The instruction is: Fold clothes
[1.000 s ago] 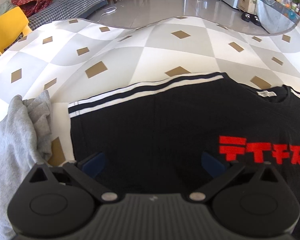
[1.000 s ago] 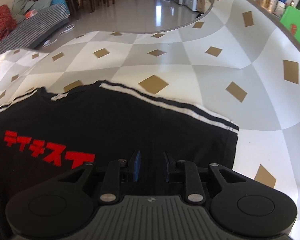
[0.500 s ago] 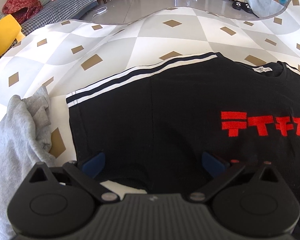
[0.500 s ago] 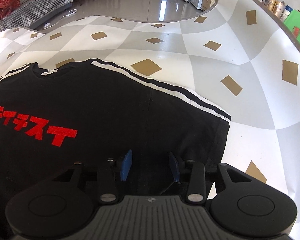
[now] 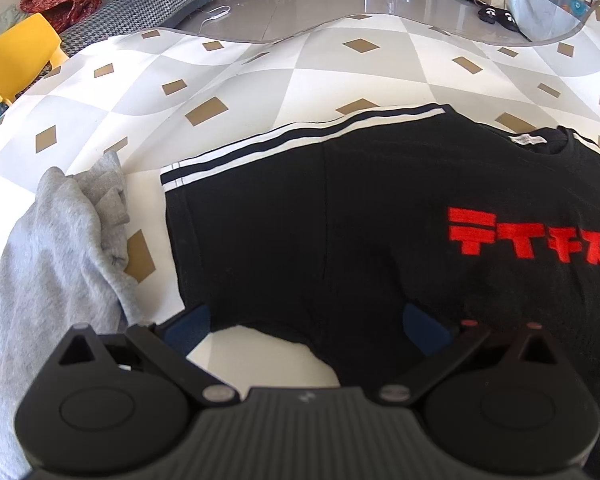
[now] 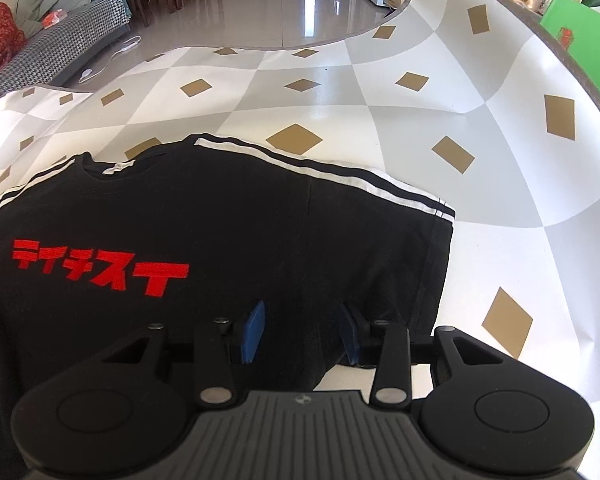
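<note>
Both tools have drawn back toward the near edge of the black T-shirt (image 5: 340, 220): the right tool (image 6: 302, 334) has just spread its jaws and pinches nothing, cloth merely below it, while the left tool (image 5: 306, 326) hangs wide apart, released. Lying flat on the checked counter (image 6: 420, 120) beside a grey garment (image 5: 60, 248), the shirt looks smoothed and ready for its first fold.

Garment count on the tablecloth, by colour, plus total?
Black: 1, the black T-shirt with red lettering and white striped sleeves
Grey: 1, the grey sweatshirt, bunched beside its sleeve
Total: 2, both lying on the checked tablecloth
</note>
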{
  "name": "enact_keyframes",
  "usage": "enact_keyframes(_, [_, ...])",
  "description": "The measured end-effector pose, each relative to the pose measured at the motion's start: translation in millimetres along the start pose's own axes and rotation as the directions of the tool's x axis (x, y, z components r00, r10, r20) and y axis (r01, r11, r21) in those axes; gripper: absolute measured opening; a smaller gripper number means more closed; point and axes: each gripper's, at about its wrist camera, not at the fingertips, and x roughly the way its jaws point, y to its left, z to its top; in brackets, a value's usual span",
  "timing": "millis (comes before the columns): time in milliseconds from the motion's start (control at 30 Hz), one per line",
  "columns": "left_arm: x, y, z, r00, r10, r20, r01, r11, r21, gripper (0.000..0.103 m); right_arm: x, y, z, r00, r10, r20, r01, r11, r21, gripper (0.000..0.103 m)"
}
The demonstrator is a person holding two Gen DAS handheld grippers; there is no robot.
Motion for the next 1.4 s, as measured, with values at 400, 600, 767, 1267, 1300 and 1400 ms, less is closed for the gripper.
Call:
enact_keyframes(400, [-43.7,-22.8,-47.7,0.988,-0.151,-0.005,0.151,0.988,-0.039,0.103,-37.8,0.6,-31.8,0.998,0.055,-0.032,-0.054,0.998,0.035,0.04])
enact_keyframes(600, [-64.4,-29.1,-71.3,0.976,-0.22,-0.002,0.219,0.974,-0.049,0.103,-58.5,6.5,-53.5,0.995,0.099,-0.024,-0.097,0.993,0.073,0.04])
enact_keyframes(767, [-74.2,-34.5,-88.8,0.971,-0.239,-0.011,0.238,0.971,-0.027,0.103,-65.9,17.6,-70.2,0.992,0.126,-0.026,-0.124,0.989,0.078,0.04])
enact_keyframes(1267, [-99.9,-43.2,-130.3,0.971,-0.239,-0.001,0.239,0.97,0.045,0.103,-78.9,34.0,-131.3,0.982,0.175,-0.076,-0.158,0.968,0.195,0.04])
enact_keyframes(1300, [-101.0,-43.2,-133.5,0.971,-0.239,-0.004,0.239,0.97,0.044,0.103,-79.6,35.0,-136.9,0.979,0.185,-0.08,-0.165,0.963,0.211,0.04])
enact_keyframes(1400, [-103.4,-42.5,-140.5,0.972,-0.235,-0.01,0.235,0.971,0.043,0.103,-80.9,41.2,-153.7,0.973,0.209,-0.097,-0.181,0.953,0.244,0.04])
